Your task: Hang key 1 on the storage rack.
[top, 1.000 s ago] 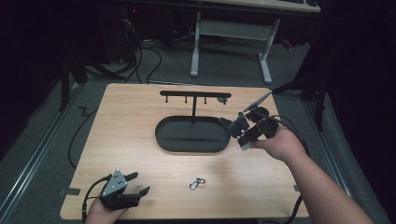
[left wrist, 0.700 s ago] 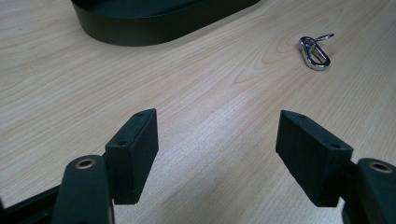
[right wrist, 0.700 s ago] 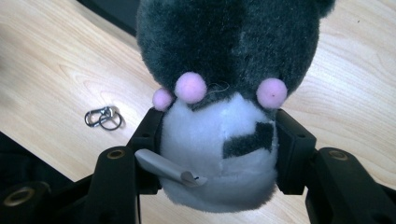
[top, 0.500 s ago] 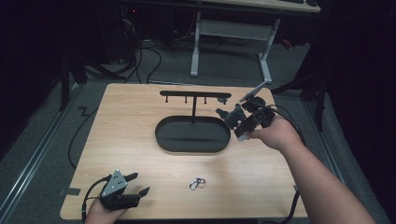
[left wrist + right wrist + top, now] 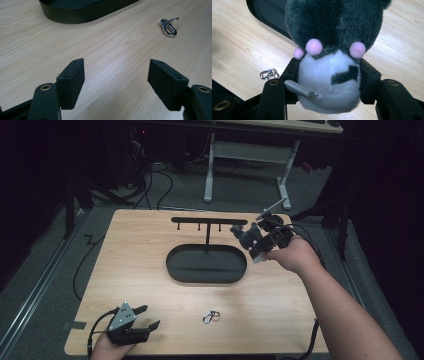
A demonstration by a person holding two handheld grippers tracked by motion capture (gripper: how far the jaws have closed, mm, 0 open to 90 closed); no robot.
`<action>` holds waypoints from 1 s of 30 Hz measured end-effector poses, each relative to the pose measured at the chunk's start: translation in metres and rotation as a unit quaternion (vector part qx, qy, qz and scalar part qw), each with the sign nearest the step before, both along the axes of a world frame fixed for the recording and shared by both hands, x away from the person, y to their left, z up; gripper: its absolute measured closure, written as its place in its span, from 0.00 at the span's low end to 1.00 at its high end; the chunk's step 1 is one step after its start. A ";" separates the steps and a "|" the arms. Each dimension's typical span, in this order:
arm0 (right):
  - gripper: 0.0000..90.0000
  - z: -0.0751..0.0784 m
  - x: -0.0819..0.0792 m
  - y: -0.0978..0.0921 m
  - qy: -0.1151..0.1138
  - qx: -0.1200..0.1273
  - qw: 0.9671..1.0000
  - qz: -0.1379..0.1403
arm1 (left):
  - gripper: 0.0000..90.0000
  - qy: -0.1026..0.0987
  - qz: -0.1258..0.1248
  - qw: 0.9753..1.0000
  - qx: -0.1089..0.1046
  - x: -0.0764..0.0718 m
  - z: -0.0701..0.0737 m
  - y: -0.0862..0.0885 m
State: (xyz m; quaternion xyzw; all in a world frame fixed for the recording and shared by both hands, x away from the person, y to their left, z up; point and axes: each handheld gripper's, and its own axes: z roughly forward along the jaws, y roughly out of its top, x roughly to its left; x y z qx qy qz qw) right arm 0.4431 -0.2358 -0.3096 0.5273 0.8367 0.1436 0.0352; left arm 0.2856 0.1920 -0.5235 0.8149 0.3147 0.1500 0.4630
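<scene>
The right gripper (image 5: 250, 240) is held above the desk (image 5: 150, 255), at the right end of the black oval tray (image 5: 206, 265) and just right of the black hook stand (image 5: 208, 222) that rises from the tray. Its jaws are clamped on a plush toy (image 5: 332, 50), pressing the white lower part from both sides; the toy's dark grey upper part, with three pink pom-poms (image 5: 314, 47), projects beyond the jaws. A grey tag (image 5: 299, 89) protrudes from the white part near one jaw. In the right gripper view the toy hangs clear of the desk, with the tray's edge behind it. The left gripper (image 5: 142, 320) rests low at the near left corner of the desk, jaws set wide apart with nothing between them. A small metal clasp (image 5: 212, 316) lies on the bare desk between the two grippers, in front of the tray, well apart from either.
</scene>
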 end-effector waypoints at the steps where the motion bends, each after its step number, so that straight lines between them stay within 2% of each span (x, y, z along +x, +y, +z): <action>1: 0.52 0.000 0.002 0.000 -0.002 0.001 1.000 -0.001 | 0.34 0.000 0.000 1.000 0.000 0.000 0.000 0.000; 9: 0.52 0.002 0.007 -0.004 -0.014 0.006 1.000 -0.015 | 0.34 0.002 0.000 1.000 0.000 0.000 -0.001 0.000; 10: 0.52 0.000 0.009 -0.007 -0.018 -0.001 1.000 -0.022 | 0.34 0.002 0.000 1.000 0.001 0.000 -0.001 0.000; 14: 0.52 -0.004 0.009 -0.013 -0.018 0.001 0.999 -0.029 | 0.34 0.002 0.000 1.000 0.001 0.000 -0.001 0.000; 18: 0.52 -0.015 0.006 -0.020 -0.014 0.002 0.999 -0.037 | 0.34 0.002 -0.001 1.000 0.002 0.000 -0.001 0.000; 19: 0.52 -0.021 0.005 -0.021 -0.012 0.000 0.999 -0.036 | 0.34 0.002 -0.003 1.000 0.005 0.000 -0.001 -0.001; 21: 0.52 -0.024 0.005 -0.021 -0.011 0.001 0.999 -0.035 | 0.34 0.002 -0.003 1.000 0.005 0.000 -0.001 -0.001; 22: 0.52 -0.033 0.005 -0.021 -0.009 0.004 0.999 -0.036 | 0.34 0.001 -0.003 1.000 0.005 0.000 -0.001 -0.002; 24: 0.52 -0.036 0.005 -0.020 -0.009 0.005 0.999 -0.036 | 0.34 0.001 -0.005 1.000 0.007 -0.001 -0.001 -0.002; 29: 0.52 -0.058 0.009 -0.014 -0.005 0.011 1.000 -0.028 | 0.34 0.003 -0.004 1.000 0.006 -0.001 -0.002 -0.002; 30: 0.52 -0.058 0.009 -0.014 -0.005 0.011 1.000 -0.028 | 0.34 0.003 -0.005 1.000 0.007 -0.001 -0.002 -0.002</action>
